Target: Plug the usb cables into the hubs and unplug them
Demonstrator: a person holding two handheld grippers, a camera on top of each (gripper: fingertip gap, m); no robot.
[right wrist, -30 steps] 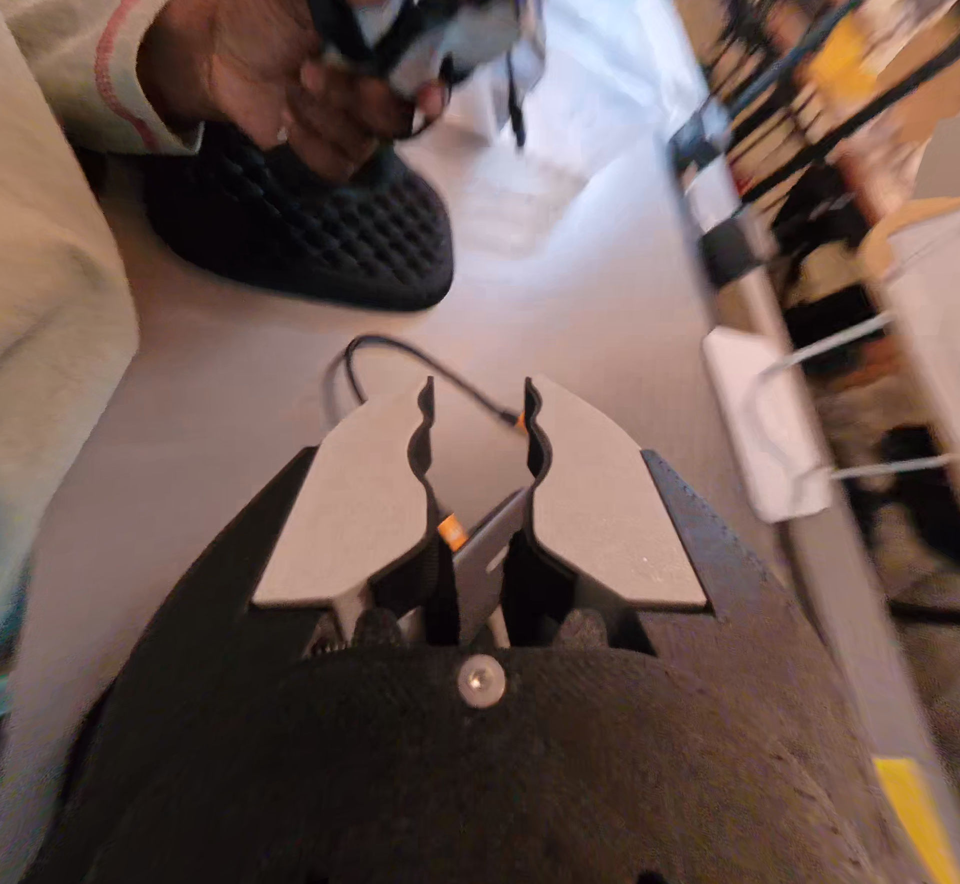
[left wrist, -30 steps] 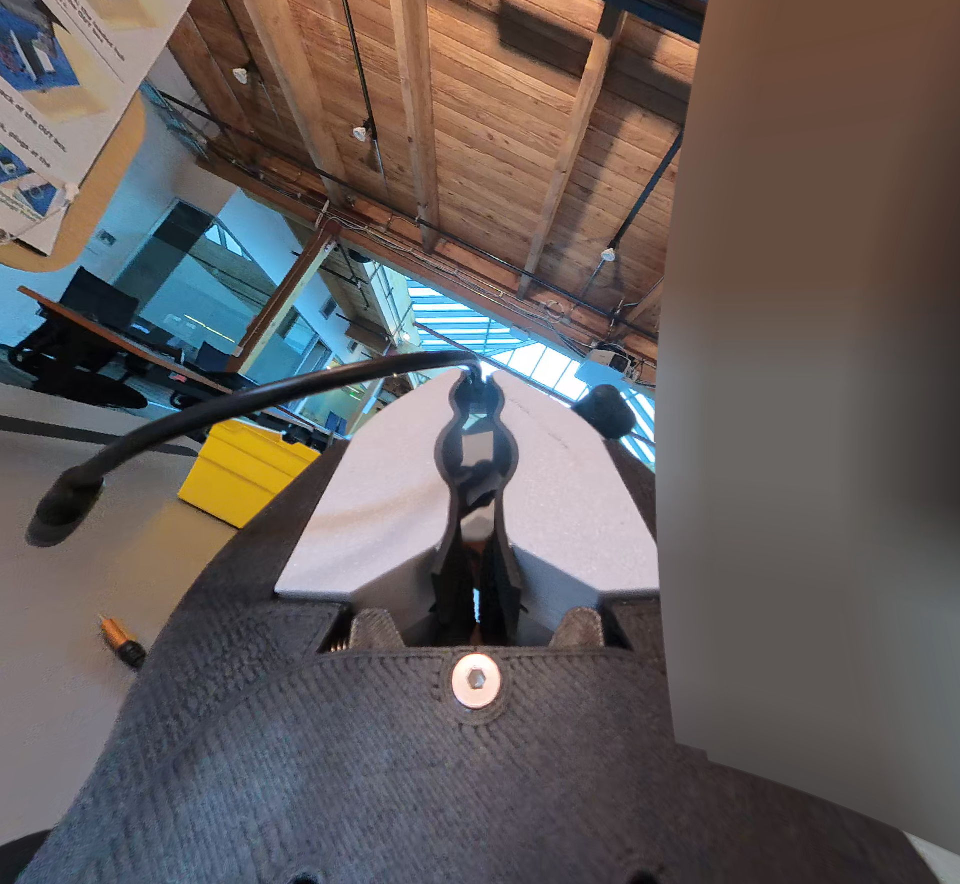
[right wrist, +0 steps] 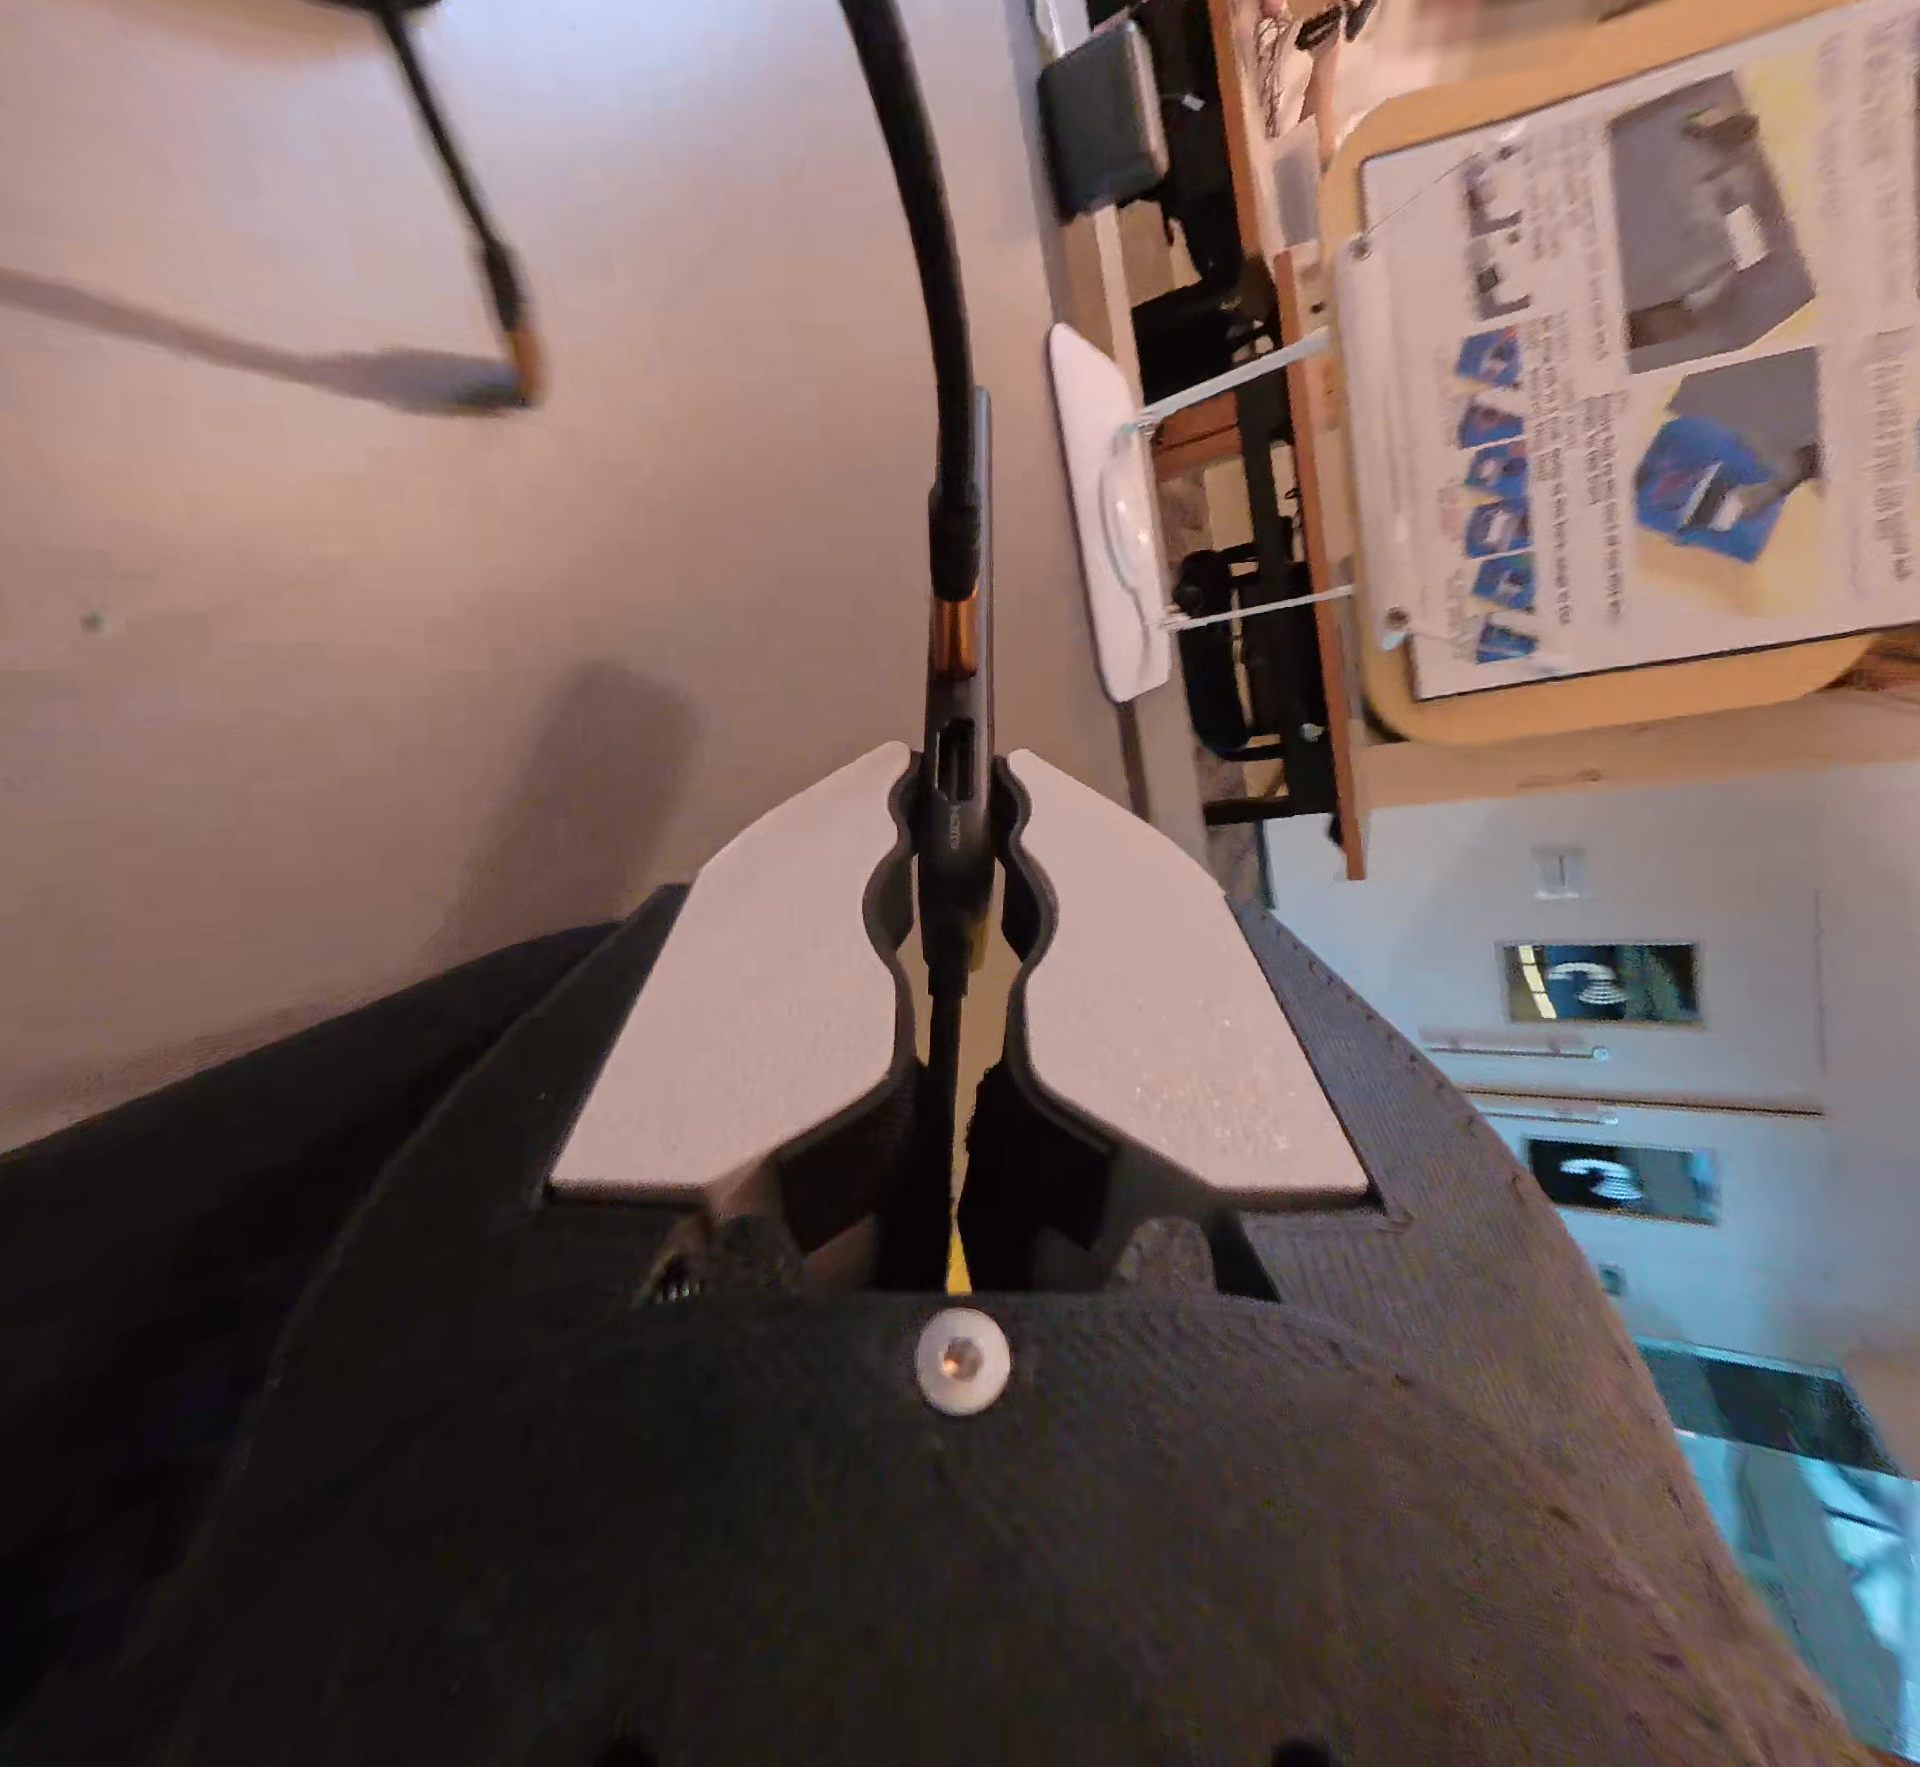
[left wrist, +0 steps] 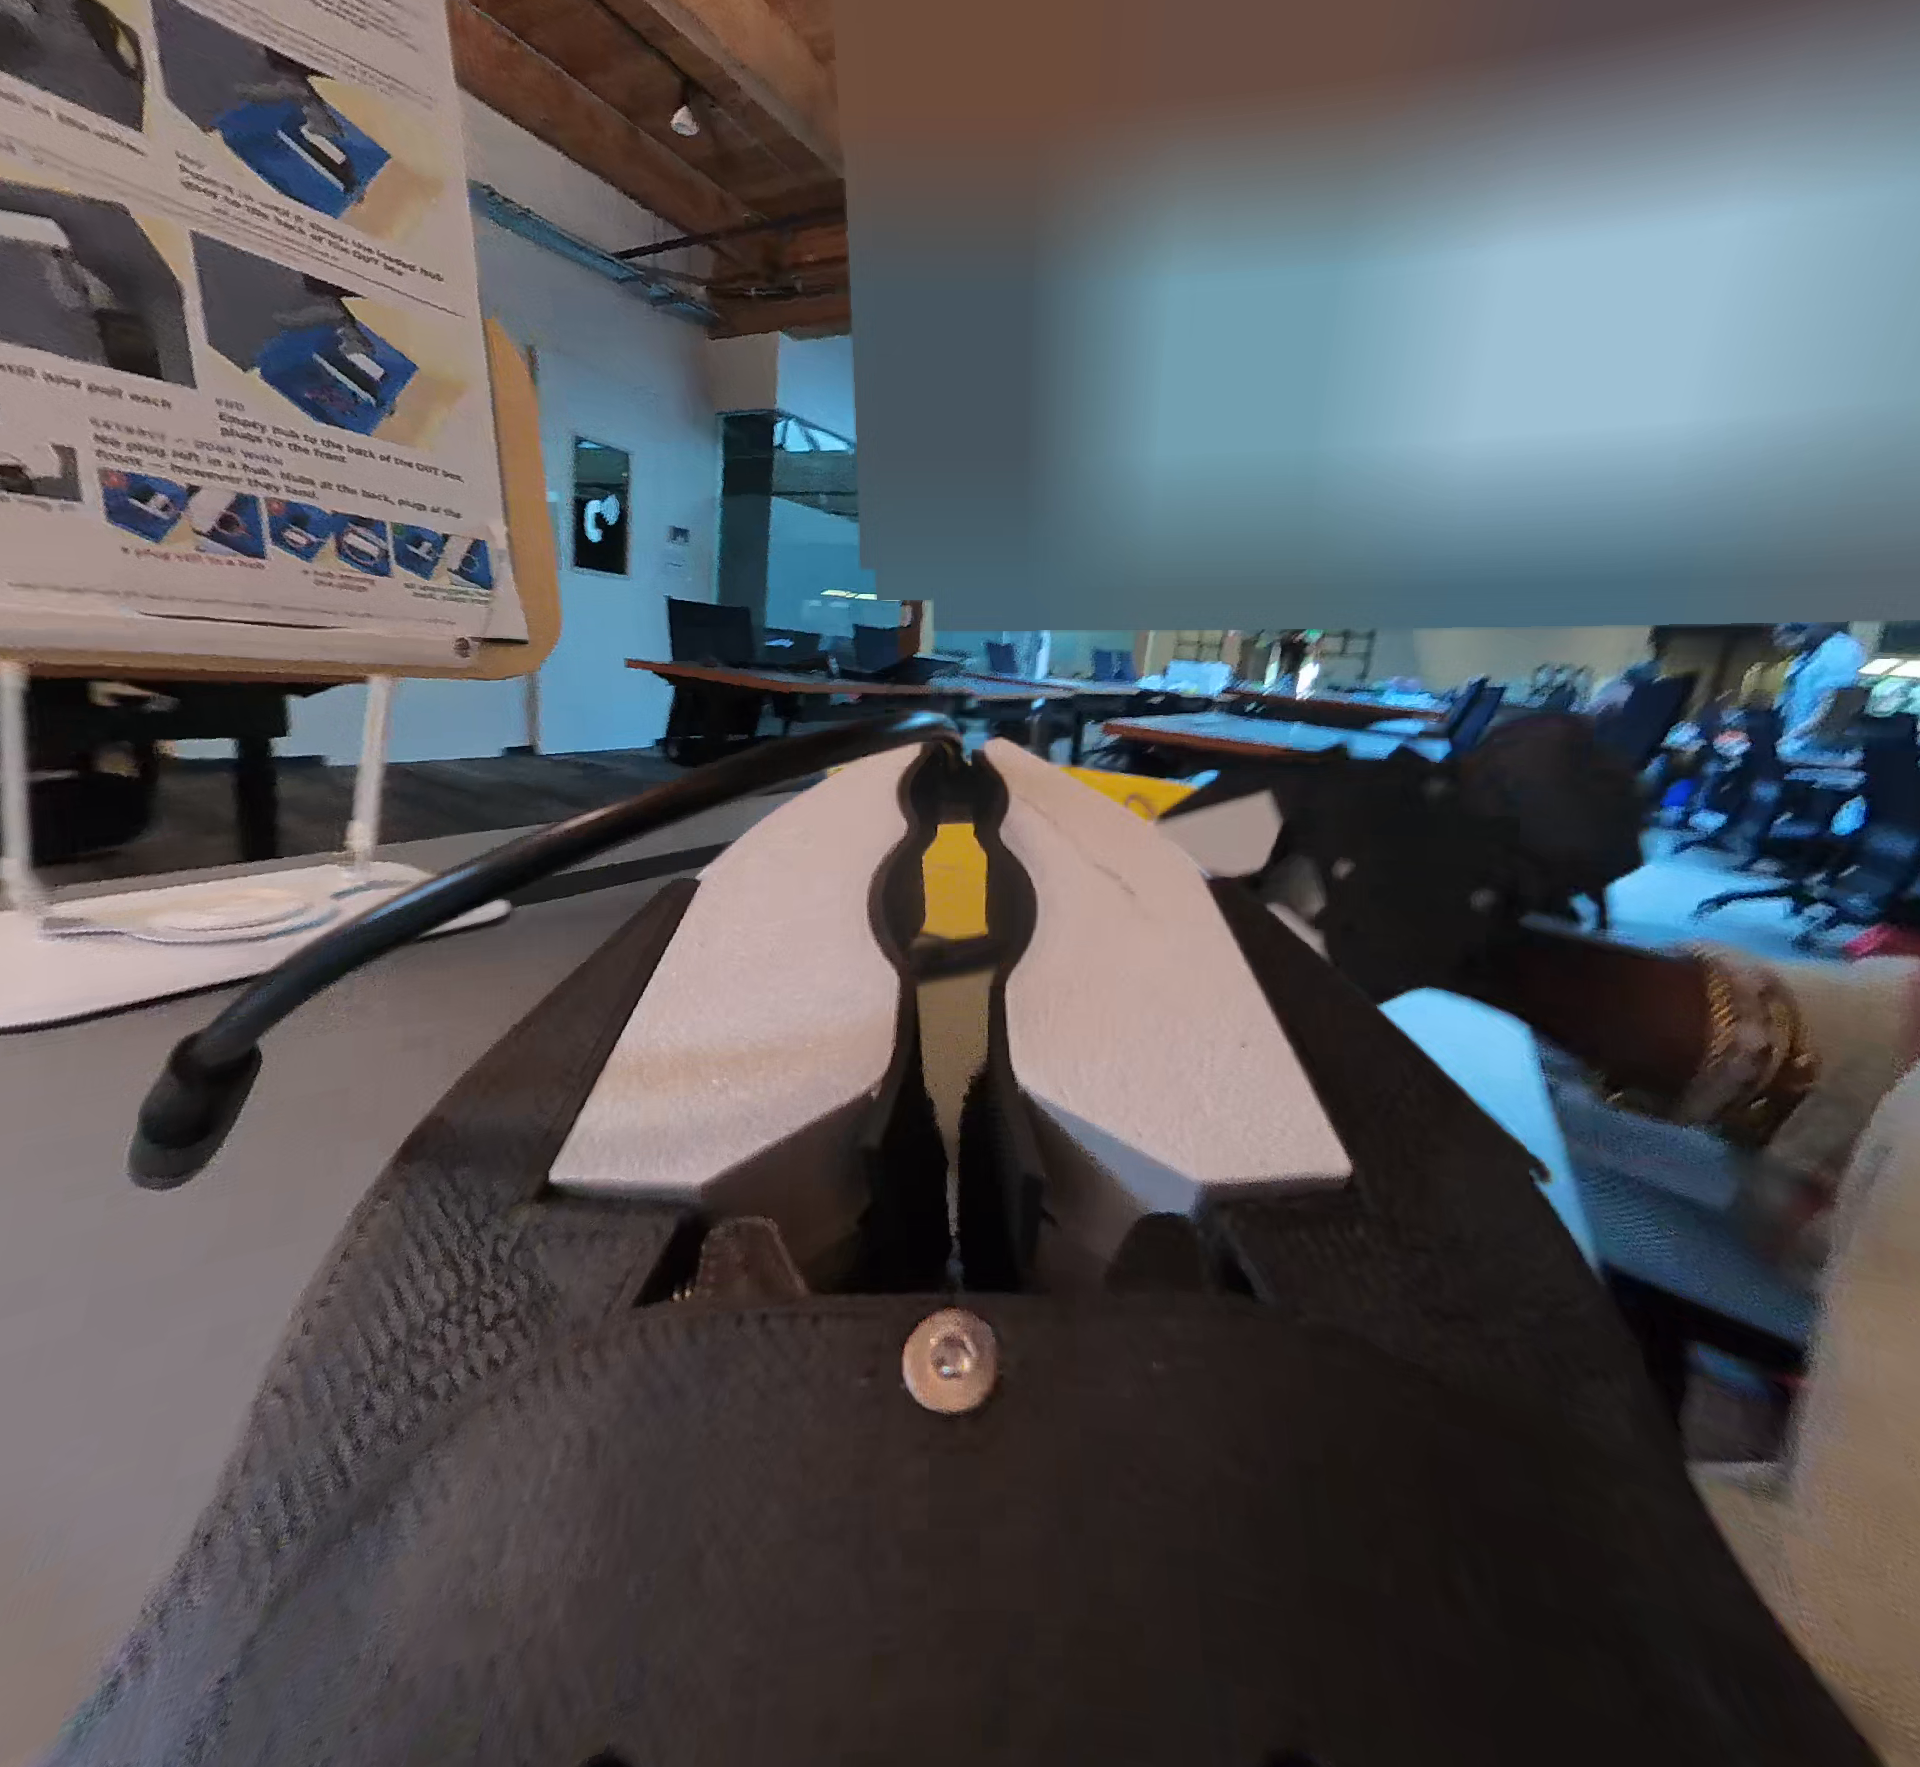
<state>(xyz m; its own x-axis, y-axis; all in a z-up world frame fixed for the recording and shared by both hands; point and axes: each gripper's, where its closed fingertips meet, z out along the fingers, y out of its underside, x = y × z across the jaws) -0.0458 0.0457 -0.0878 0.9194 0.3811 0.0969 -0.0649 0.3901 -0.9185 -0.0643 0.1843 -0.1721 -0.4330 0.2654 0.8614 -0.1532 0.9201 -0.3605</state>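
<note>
So the right gripper (right wrist: 954, 787) has its jaws clamped edge-on around the slim dark hub (right wrist: 961, 782), lifted above the desk (right wrist: 260, 522), and the left gripper (left wrist: 961, 761) is pinched shut on the black usb cable (left wrist: 499, 870) right at its tips. That cable looks springy and light (the plug with the copper collar (right wrist: 954, 642) seems seated in the hub), so I'd grab the rigid plug body, not the cord
</note>
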